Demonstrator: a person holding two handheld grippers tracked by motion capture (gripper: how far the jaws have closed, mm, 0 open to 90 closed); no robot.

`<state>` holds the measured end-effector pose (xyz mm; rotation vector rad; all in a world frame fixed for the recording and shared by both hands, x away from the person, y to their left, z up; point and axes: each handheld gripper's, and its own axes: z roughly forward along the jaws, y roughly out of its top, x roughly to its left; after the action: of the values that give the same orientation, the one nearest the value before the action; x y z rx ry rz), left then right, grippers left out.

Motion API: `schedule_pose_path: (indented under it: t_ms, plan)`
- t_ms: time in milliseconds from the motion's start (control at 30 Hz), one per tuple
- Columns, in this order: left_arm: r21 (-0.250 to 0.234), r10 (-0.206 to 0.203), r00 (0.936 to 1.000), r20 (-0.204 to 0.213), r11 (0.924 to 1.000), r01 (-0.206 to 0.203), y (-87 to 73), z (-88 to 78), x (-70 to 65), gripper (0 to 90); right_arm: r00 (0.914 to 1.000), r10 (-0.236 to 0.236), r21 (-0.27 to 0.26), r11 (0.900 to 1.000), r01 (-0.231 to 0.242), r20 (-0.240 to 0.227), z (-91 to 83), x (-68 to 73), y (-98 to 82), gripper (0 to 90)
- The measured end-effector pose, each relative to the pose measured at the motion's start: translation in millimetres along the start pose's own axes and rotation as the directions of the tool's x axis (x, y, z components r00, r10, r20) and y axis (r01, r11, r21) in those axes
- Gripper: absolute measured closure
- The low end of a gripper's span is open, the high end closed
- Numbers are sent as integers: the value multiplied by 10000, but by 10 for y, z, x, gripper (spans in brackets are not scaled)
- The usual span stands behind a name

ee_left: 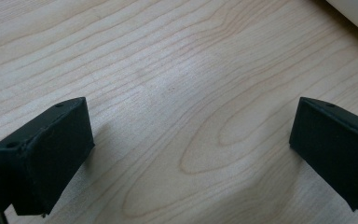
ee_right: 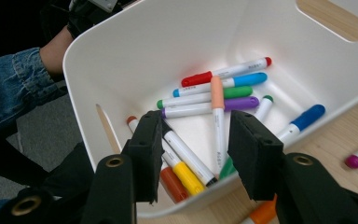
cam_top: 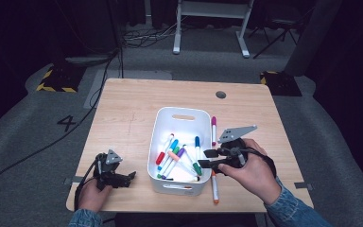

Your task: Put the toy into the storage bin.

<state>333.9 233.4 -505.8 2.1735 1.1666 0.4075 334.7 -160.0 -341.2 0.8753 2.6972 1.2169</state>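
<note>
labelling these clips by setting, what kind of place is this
Probably a lab or studio recording bay rather than a home: a lone wooden table on grey carpet, cables trailing over the floor, a "4" marked on the floor, black-and-yellow hazard-striped bases, dark surroundings.

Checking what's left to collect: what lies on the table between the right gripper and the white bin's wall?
Nothing between them: in the high view the right gripper hangs over the white bin rim. An orange-capped marker lies just below it on the table.

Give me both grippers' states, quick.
Left gripper: open, empty, over bare table.
Right gripper: open, empty, above the bin.
</note>
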Motion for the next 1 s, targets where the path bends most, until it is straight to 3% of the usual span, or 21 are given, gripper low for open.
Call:
schedule_pose_path:
  t_ms: [233,433,767,1000]
  plan:
    - [25,-16,10000,-32,10000,16,3,1,-4,0,9991,328,-112,9994,-325,286,-170,-106,-152,568]
    - [24,-17,10000,-26,10000,17,2,1,-4,0,9970,632,67,9980,-636,456,-205,-177,-267,561]
    - [27,-15,10000,-29,10000,15,3,1,-4,0,9943,853,435,9952,-882,646,-97,-256,-428,547]
    - [25,-15,10000,-27,10000,15,3,1,-4,0,9925,1068,957,9891,-1121,593,90,-308,-586,547]
